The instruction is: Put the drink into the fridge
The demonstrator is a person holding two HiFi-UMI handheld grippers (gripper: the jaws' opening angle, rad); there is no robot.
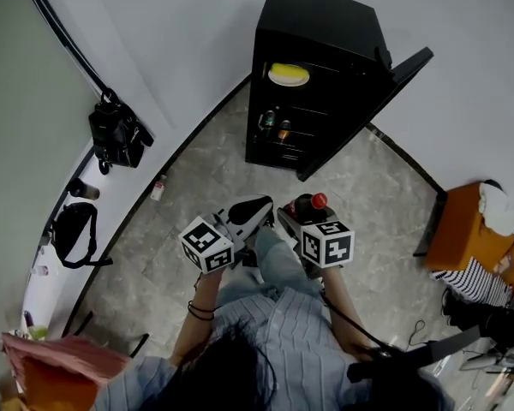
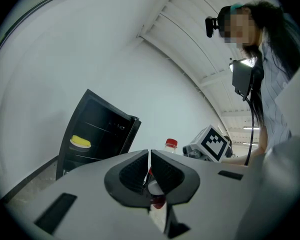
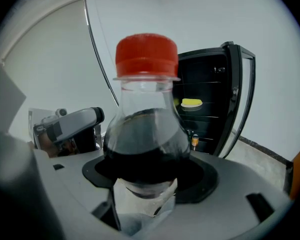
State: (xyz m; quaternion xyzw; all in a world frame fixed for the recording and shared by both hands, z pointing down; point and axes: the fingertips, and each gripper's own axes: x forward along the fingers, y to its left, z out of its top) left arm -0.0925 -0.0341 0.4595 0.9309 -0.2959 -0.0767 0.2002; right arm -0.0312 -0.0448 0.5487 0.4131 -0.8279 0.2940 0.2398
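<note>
Red-capped cola bottle [image 3: 146,134] stands upright, clamped in the right gripper [image 3: 147,179]; its own view shows the jaws hugging the body. Left gripper [image 2: 149,171]: jaws pressed together, nothing held. Head view alone places both above the stone floor [image 1: 368,195], short of the open black fridge [image 1: 321,32].

Bare lab room: fridge [image 1: 321,45], bags [image 1: 117,134]

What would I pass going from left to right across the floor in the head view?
Black bag by the wall → left gripper → right gripper holding the drink → orange box.
</note>
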